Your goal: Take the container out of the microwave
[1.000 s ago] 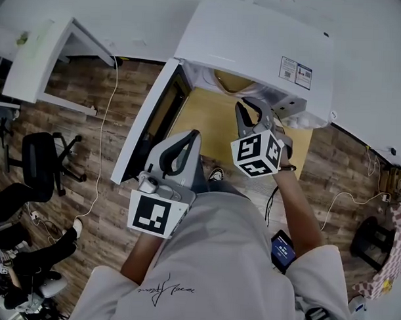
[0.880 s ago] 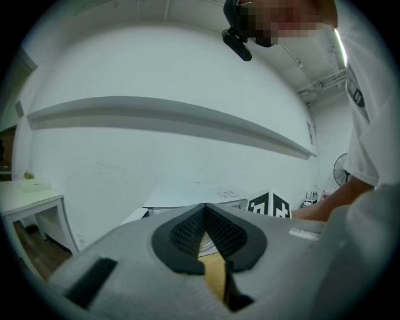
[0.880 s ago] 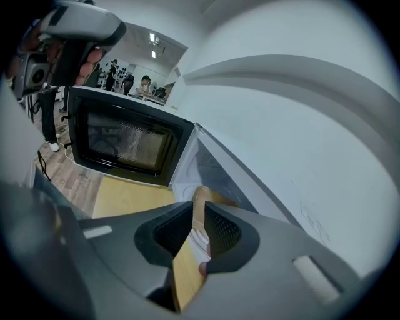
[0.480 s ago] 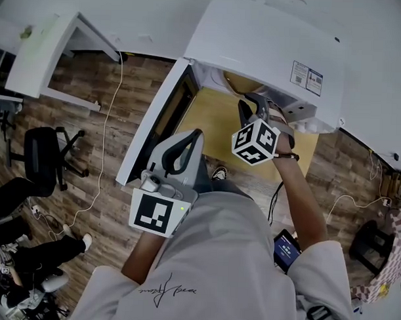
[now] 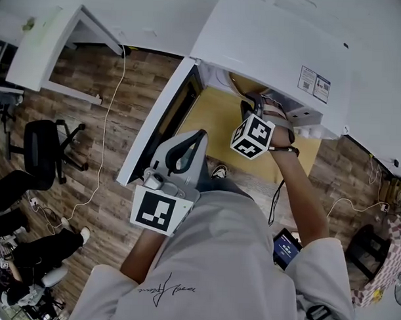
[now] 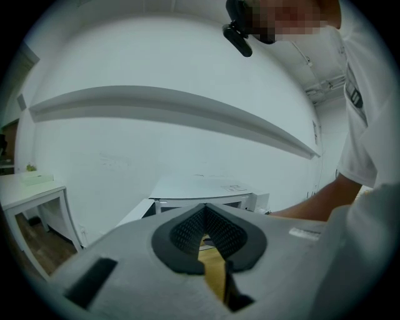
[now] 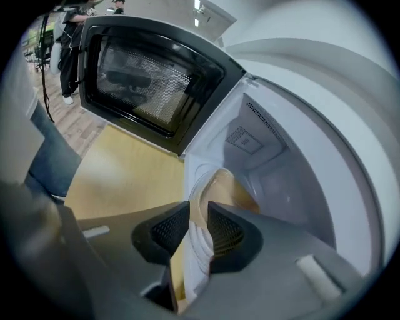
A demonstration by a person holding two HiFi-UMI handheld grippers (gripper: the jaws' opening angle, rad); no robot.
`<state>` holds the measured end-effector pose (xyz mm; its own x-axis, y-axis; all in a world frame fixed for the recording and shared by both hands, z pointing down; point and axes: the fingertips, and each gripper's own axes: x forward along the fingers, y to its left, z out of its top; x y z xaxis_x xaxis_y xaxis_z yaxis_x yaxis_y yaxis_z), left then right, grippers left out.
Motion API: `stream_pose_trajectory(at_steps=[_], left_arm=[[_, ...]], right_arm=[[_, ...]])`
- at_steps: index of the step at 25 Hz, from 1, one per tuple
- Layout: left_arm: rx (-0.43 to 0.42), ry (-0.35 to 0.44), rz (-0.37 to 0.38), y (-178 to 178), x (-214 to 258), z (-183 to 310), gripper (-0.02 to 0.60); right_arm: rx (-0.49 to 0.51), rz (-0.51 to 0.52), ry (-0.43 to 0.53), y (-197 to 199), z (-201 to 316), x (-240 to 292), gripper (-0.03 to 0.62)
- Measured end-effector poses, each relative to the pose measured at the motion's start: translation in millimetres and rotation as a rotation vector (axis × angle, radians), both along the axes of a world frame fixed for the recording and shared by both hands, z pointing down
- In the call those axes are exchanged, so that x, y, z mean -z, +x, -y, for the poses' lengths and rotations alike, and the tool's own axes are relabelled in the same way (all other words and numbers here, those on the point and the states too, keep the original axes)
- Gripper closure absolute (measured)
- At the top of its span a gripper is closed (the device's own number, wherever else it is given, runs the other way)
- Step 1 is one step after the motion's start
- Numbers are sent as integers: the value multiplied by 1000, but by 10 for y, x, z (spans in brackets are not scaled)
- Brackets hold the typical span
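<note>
The white microwave [image 5: 276, 54] stands on a yellow table [image 5: 211, 123] with its door [image 5: 156, 122] swung open to the left. Inside sits a clear container [image 7: 219, 184] with yellowish contents, also glimpsed in the head view as the container [image 5: 237, 82]. My right gripper [image 5: 249, 106] reaches into the opening. Its jaws have just been opening, and in the right gripper view my right gripper [image 7: 198, 215] stands open with the container's rim in the gap between the pads. My left gripper [image 5: 191, 139] hangs back near my body, and in its own view my left gripper [image 6: 205, 209] is shut on nothing.
The open door [image 7: 150, 81] blocks the left side of the cavity. A white desk [image 5: 47, 46] stands far left, and an office chair [image 5: 40, 157] and a seated person [image 5: 19, 261] are on the wooden floor. A dark-screened device [image 5: 284, 249] lies at the right.
My right gripper has sunk and moved deeper into the microwave opening, rolling as it went, and its jaws have spread. The left gripper has stayed where it was.
</note>
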<state>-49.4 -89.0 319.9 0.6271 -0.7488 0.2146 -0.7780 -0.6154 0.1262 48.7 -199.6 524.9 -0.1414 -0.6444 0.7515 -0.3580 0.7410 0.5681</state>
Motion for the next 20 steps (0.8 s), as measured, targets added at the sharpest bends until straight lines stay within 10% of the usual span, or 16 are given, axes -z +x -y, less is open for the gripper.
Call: stream_pose_trajectory(at_steps=[20], left_arm=[[20,-24,16,-96,-32,156,581]], right_arm=[[28,-164,162,-77,243,-194,516]])
